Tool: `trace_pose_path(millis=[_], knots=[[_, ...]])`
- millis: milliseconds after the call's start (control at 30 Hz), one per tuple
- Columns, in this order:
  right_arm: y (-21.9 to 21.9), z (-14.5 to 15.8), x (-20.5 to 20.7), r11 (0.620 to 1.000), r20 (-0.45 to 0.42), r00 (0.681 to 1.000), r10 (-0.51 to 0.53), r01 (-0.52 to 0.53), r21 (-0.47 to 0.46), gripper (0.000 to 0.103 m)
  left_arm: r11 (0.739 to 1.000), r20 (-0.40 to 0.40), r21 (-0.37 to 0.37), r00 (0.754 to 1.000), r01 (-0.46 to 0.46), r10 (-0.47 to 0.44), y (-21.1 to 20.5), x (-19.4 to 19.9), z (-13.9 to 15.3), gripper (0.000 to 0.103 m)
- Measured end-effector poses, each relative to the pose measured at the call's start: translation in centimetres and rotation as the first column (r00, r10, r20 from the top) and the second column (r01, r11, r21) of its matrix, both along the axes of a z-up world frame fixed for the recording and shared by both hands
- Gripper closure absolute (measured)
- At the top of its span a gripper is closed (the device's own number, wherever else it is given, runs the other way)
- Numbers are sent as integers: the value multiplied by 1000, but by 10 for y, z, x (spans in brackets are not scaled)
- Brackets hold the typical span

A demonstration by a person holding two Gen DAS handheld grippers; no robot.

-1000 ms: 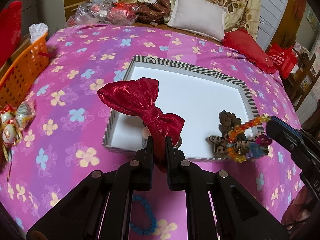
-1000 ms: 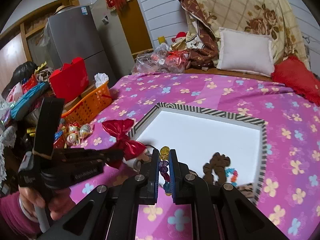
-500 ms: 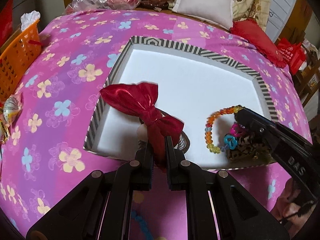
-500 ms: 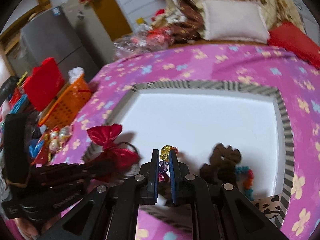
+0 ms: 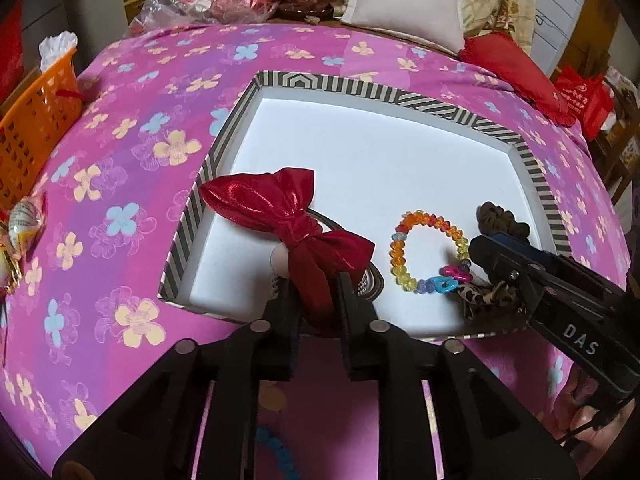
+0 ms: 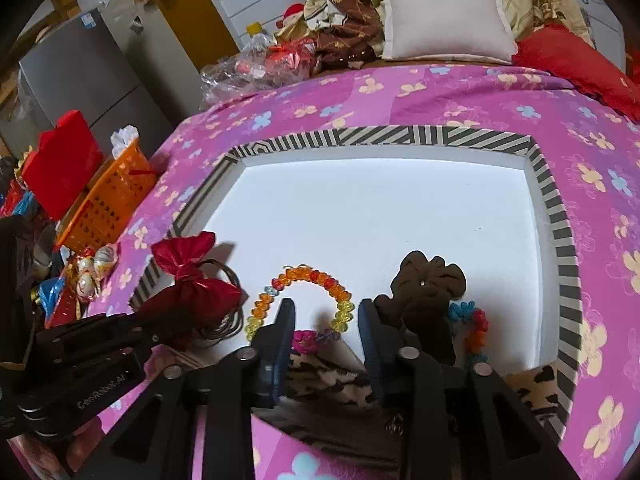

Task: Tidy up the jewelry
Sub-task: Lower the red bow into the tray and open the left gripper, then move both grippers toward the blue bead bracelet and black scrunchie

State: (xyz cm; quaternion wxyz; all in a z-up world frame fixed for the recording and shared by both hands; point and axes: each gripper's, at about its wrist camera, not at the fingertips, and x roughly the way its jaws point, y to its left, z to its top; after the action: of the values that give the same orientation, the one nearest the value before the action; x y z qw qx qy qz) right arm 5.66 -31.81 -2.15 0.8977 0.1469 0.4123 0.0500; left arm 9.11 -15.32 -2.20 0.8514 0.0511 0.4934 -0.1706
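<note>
Beaded bracelet [image 6: 301, 300] lay flat as an open ring on the white floor of the striped tray [image 6: 554, 216], near its front edge.

Its charm end pointed toward the right gripper [image 6: 326, 312], whose fingers stood spread apart, holding nothing. The left gripper [image 5: 315, 296] was clamped on the lower tail of the red bow [image 5: 288, 220]; the bow's long axis ran diagonally, upper lobe over the tray's left wall. A brown scrunchie [image 6: 426, 284] sat just right of the bracelet.
</note>
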Motion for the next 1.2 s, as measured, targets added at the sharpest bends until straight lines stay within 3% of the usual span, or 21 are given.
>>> trace_pose_path(millis=[167, 267, 533, 833, 967, 1200], knots=[[2, 13, -16, 1000, 22, 1000, 10, -10, 9, 71, 1000, 26, 1, 1000, 9, -9, 4, -11, 11, 64], [7, 23, -29, 1000, 39, 999, 13, -13, 12, 65, 1000, 48, 4, 999, 8, -9, 9, -19, 19, 56], [22, 46, -71, 999, 79, 996, 35, -37, 17, 61, 1000, 88, 12, 996, 14, -16, 26, -46, 39, 50], [32, 44, -123, 1000, 76, 997, 30, -30, 4, 59, 1000, 105, 15, 994, 5, -6, 51, -84, 49, 50], [38, 42, -146, 1000, 77, 997, 19, -17, -25, 44, 1000, 119, 24, 993, -11, 8, 61, -103, 49, 50], [51, 37, -181, 996, 79, 997, 19, -12, -90, 42, 999, 117, 22, 993, -34, 31, 77, -129, 45, 49]])
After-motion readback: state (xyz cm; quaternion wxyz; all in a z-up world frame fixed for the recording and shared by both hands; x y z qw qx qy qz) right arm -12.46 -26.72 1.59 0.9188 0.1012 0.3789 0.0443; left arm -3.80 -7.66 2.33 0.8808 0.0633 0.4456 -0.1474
